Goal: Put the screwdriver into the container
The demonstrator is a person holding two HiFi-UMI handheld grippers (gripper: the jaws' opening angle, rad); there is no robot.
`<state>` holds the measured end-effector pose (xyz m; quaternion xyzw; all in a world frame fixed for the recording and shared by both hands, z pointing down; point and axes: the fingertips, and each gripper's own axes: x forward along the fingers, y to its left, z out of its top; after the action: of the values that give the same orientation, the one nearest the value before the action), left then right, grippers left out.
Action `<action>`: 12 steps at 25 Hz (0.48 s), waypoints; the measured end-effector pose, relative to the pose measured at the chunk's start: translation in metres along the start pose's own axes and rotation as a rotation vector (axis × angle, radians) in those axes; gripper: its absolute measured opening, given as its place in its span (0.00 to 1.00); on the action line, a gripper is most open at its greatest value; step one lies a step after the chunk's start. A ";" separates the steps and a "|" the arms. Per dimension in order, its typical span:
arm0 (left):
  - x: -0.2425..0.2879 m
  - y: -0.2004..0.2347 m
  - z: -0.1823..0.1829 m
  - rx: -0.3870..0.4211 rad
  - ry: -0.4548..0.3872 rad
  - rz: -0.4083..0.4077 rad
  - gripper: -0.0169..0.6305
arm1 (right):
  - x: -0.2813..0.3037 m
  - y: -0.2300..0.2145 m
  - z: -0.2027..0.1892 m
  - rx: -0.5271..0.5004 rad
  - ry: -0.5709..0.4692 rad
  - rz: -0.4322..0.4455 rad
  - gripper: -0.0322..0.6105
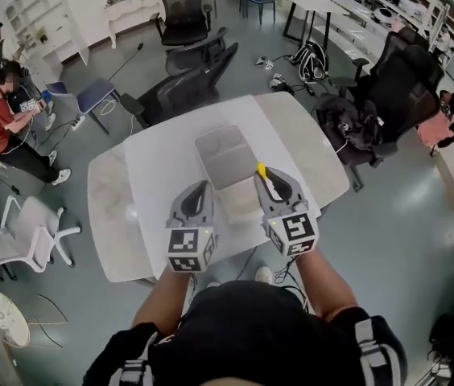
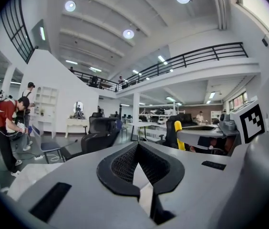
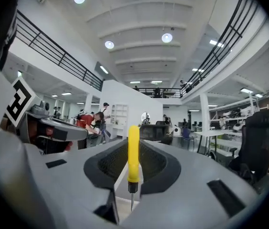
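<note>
A yellow-handled screwdriver [image 3: 133, 151] stands upright between the pads of my right gripper [image 3: 133, 144], handle up and thin shaft pointing down. In the head view the right gripper [image 1: 271, 182] is shut on the screwdriver [image 1: 262, 170] at the near right corner of the grey container [image 1: 225, 158] on the white table. My left gripper [image 1: 200, 190] hovers beside the container's near left side, its jaws together with nothing in them. In the left gripper view its jaws [image 2: 137, 146] meet, and the yellow handle [image 2: 178, 133] shows to the right.
The white table [image 1: 163, 167] has a marbled extension at its left [image 1: 110, 215]. Black office chairs [image 1: 187, 79] stand beyond its far edge and one with bags at the right [image 1: 388, 103]. A person in red [image 1: 2, 119] stands far left by a white chair [image 1: 26, 232].
</note>
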<state>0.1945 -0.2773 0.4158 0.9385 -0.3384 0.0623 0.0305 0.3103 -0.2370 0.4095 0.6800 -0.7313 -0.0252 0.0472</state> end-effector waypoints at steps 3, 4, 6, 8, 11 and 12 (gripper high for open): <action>0.001 0.009 -0.006 -0.010 0.016 0.074 0.04 | 0.020 -0.001 -0.014 0.002 0.036 0.112 0.16; 0.001 0.012 -0.007 -0.015 0.019 0.099 0.04 | 0.025 -0.001 -0.018 -0.001 0.048 0.144 0.16; -0.001 0.018 -0.008 -0.031 0.023 0.149 0.04 | 0.035 -0.003 -0.027 -0.001 0.071 0.206 0.16; -0.003 0.021 -0.010 -0.047 0.025 0.192 0.04 | 0.043 -0.005 -0.036 -0.001 0.079 0.263 0.16; -0.003 0.020 -0.017 -0.064 0.035 0.245 0.04 | 0.050 -0.005 -0.051 -0.009 0.083 0.360 0.16; -0.004 0.020 -0.020 -0.069 0.041 0.262 0.04 | 0.052 -0.004 -0.058 -0.017 0.090 0.394 0.16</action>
<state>0.1767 -0.2880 0.4354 0.8831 -0.4594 0.0732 0.0614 0.3169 -0.2874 0.4683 0.5239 -0.8470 0.0086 0.0895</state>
